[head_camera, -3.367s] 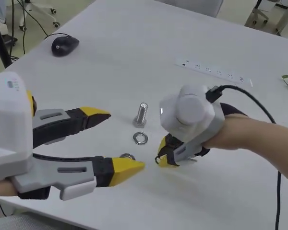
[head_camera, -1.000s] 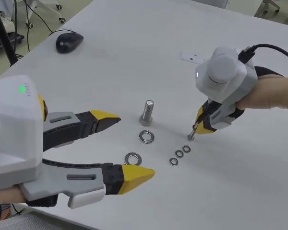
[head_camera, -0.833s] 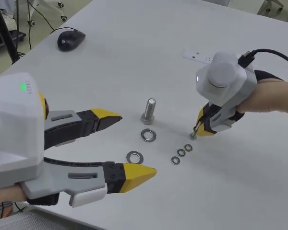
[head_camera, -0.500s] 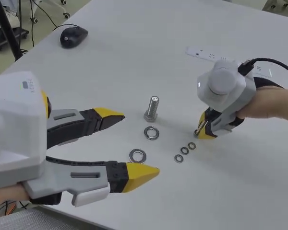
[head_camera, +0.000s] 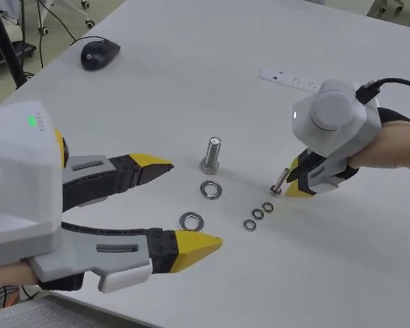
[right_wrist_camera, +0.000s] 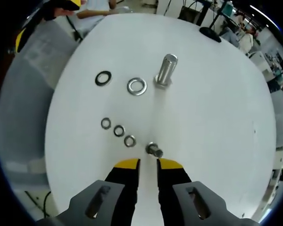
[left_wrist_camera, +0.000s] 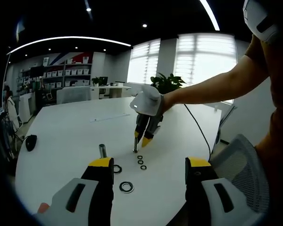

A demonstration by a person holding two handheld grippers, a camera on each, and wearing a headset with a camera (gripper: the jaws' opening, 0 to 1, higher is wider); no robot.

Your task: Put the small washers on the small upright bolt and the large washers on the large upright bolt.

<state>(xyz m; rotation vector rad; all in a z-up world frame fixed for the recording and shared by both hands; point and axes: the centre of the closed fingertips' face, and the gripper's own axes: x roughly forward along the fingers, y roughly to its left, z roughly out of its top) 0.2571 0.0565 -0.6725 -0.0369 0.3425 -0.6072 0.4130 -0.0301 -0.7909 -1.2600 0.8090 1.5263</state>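
Observation:
The large bolt [head_camera: 212, 154] stands upright mid-table. Two large washers [head_camera: 210, 189] [head_camera: 190, 221] lie flat in front of it. Three small washers [head_camera: 257, 214] lie in a short row to their right. The small bolt [head_camera: 280, 181] stands head-down, leaning slightly, just past the tips of my right gripper [head_camera: 295, 184]. In the right gripper view the small bolt [right_wrist_camera: 154, 150] is ahead of the right gripper [right_wrist_camera: 148, 165], whose jaws are narrowly apart with nothing between them. My left gripper [head_camera: 181, 203] hovers wide open near the large washers [left_wrist_camera: 126, 187].
A black mouse [head_camera: 99, 51] lies at the far left of the white table [head_camera: 171, 89]. A white power strip [head_camera: 292, 78] lies at the far right. A black cable [head_camera: 396, 83] trails from the right gripper. An office chair [left_wrist_camera: 240, 160] stands by the table's edge.
The right gripper brought the small bolt down to the table beside the small washers, let go of it and drew back slightly. The left gripper stayed put.

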